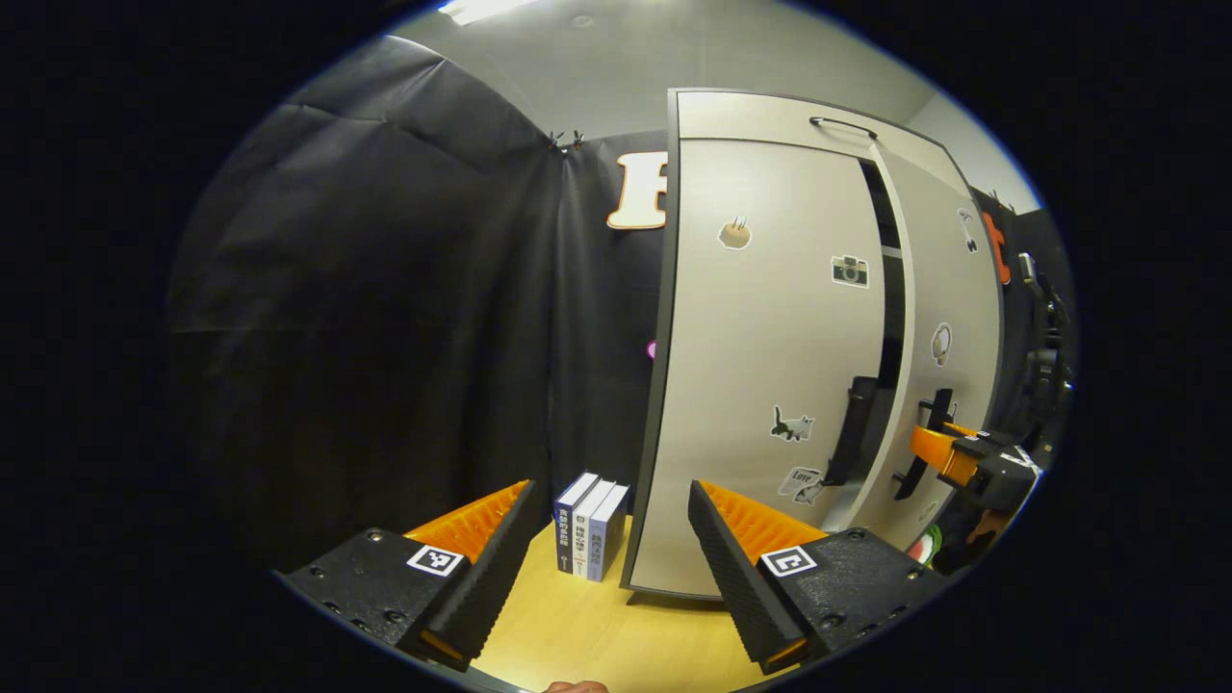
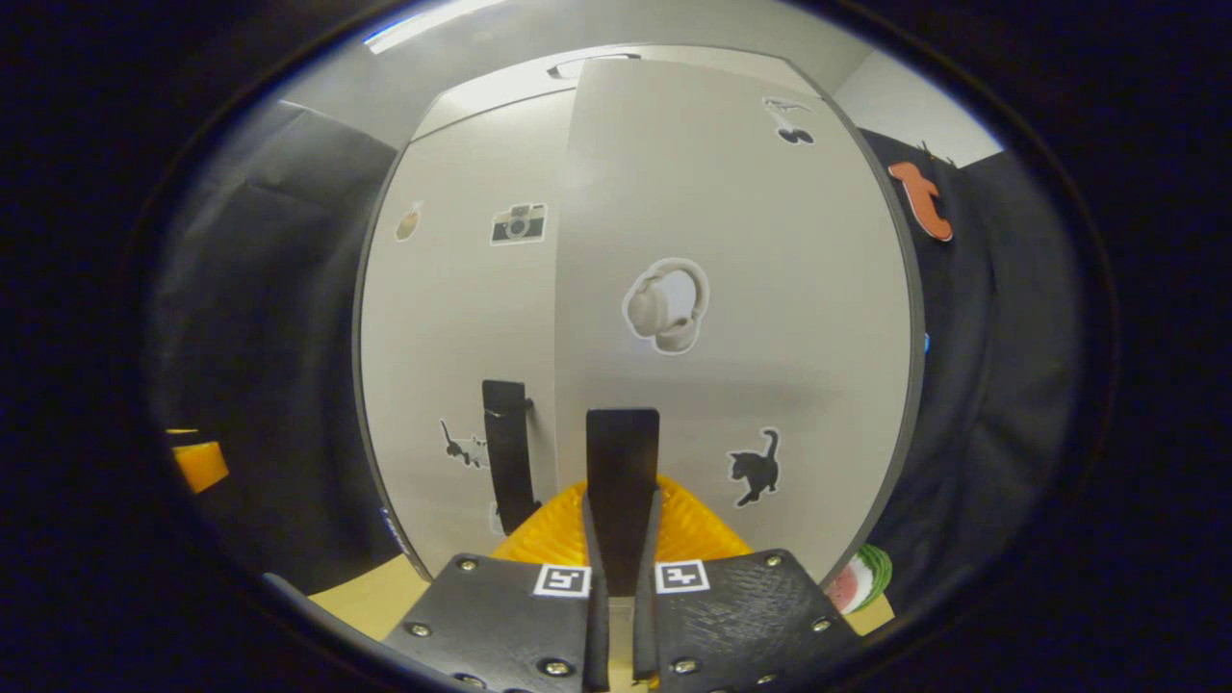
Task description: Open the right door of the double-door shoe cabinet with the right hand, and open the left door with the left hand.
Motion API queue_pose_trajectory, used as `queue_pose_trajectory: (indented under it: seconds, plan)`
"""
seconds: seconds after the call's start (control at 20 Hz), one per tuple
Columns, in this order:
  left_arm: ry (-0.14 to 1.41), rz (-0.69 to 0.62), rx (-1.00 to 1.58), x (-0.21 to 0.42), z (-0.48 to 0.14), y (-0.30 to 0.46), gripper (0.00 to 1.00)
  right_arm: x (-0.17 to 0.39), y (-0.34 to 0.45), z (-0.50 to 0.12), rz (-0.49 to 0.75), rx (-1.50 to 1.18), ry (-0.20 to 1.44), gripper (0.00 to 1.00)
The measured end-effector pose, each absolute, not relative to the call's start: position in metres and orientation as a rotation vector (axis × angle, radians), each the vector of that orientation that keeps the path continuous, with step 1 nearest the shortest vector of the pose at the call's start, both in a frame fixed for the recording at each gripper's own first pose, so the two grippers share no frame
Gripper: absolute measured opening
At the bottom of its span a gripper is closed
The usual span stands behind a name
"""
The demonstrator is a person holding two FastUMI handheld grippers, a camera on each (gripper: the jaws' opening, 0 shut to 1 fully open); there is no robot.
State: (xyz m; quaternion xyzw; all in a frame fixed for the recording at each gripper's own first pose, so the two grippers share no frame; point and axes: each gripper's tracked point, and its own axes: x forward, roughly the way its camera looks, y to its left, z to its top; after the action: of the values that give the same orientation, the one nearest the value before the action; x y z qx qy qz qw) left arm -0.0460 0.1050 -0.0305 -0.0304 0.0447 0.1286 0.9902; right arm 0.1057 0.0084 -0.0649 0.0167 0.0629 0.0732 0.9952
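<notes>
Here the cabinet [image 1: 770,385] stands upright on the wooden bench [image 1: 597,626], pale grey, its two doors dotted with small stickers. The right tongs [image 2: 621,539] are clamped on the right handle [image 2: 623,462], a dark vertical bar; both fingers press its sides with no gap left. From the left gripper view the same tongs [image 1: 929,443] show off to the right at that handle [image 1: 924,443], and the right door [image 1: 948,318] has swung a little way out: a dark slit runs between it and the left door [image 1: 770,366], widest near the top. In the right gripper view the right door [image 2: 731,289] sits slightly proud of the left door [image 2: 462,318], with the seam between them running down the middle.

The left tongs [image 1: 611,539] stand wide apart, holding nothing, hovering over the bench in front of the cabinet's left edge. One finger lines up near the left door's lower corner, but I cannot tell that it touches. The left handle [image 1: 852,428], another dark vertical bar, sits near the door's inner edge, well apart from those tongs; it also shows in the right gripper view [image 2: 508,452], just beside the clamped one.

Three books [image 1: 589,525] stand upright on the bench just left of the cabinet, against the black cloth wall [image 1: 385,289]. A watermelon slice [image 2: 861,577] lies at the cabinet's lower right corner.
</notes>
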Motion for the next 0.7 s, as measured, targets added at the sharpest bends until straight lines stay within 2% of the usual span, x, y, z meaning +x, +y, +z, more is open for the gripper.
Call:
queue_pose_trajectory:
  seconds: [0.65, 0.7]
  plan:
    - [0.106, 0.245, -0.065, -0.049, -0.036, 0.098, 0.96, 0.065, -0.008, -0.063, 0.327, 0.049, 0.16, 0.1]
    - [0.107, 0.24, -0.064, -0.048, -0.037, 0.097, 0.93, 0.063, -0.009, -0.063, 0.335, 0.05, 0.163, 0.1]
